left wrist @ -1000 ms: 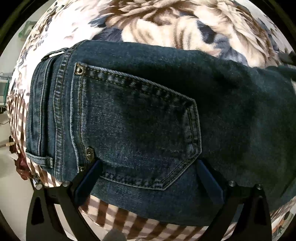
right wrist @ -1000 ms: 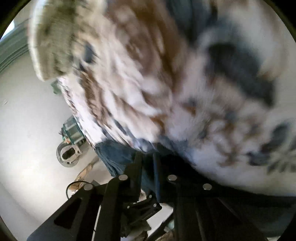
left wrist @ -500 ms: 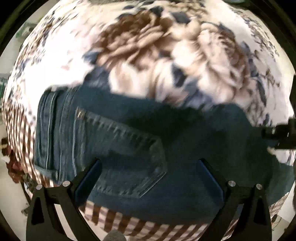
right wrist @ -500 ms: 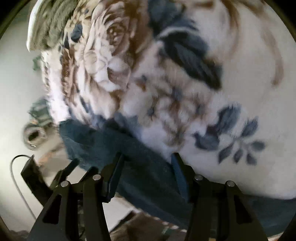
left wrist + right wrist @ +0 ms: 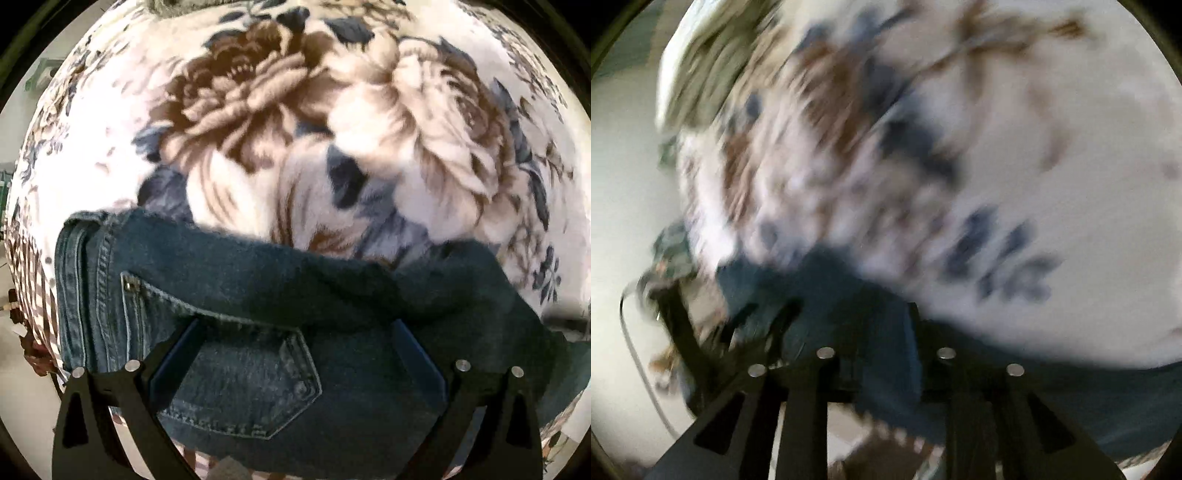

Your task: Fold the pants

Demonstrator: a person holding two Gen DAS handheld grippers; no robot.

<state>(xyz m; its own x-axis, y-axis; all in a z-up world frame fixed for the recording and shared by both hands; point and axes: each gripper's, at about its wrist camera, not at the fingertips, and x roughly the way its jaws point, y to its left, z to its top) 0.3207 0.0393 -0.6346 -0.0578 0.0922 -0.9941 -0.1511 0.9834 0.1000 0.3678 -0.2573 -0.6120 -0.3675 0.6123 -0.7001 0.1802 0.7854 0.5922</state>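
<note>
Dark blue jeans lie folded on a floral blanket, back pocket facing up, waistband at the left. My left gripper is open, its fingers spread over the pocket area, above the denim. In the blurred right wrist view the right gripper is narrowed, with a fold of the jeans between its fingers; the blur hides whether they are clamped on it.
The white, brown and blue floral blanket covers the bed. A brown checked sheet shows at the left edge. Pale floor and a cable lie off the bed at left.
The left gripper has drawn back, so the jeans sit lower and more blanket shows. The right gripper's fingers have narrowed around the denim edge, and it is moving fast.
</note>
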